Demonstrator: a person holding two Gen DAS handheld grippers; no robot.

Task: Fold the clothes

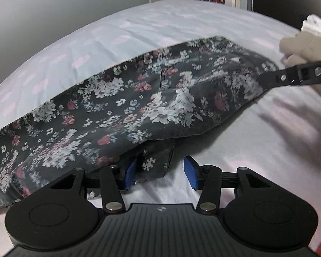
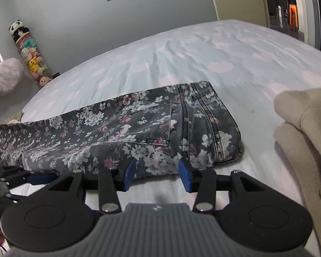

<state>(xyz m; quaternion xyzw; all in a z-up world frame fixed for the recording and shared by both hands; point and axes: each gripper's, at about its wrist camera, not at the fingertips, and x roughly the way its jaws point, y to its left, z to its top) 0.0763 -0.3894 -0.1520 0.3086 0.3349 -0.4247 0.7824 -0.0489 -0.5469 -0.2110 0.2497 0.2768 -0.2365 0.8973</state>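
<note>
While the floral jeans [image 2: 139,128] lie folded lengthwise across the pale blue bedsheet [image 2: 182,53], a clear tube of small plush toys [image 2: 32,53] stands against the wall at the far left, beside a fluffy pink cushion [image 2: 4,79]. Moving right, the trouser leg runs off the left edge of the right wrist view. The left gripper [image 1: 159,172] sits at the near edge of the cloth, its blue pads spread; a dark corner of the fabric lies between them, against the left pad but clear of the right one. Further right, the right gripper [image 2: 157,174] rests at the hem below the back pocket [image 2: 139,126], jaws apart, the fabric edge between the pads without being pinched. The waistband end lies flat on the sheet. At the far right sits a beige folded garment [image 2: 306,132].
</note>
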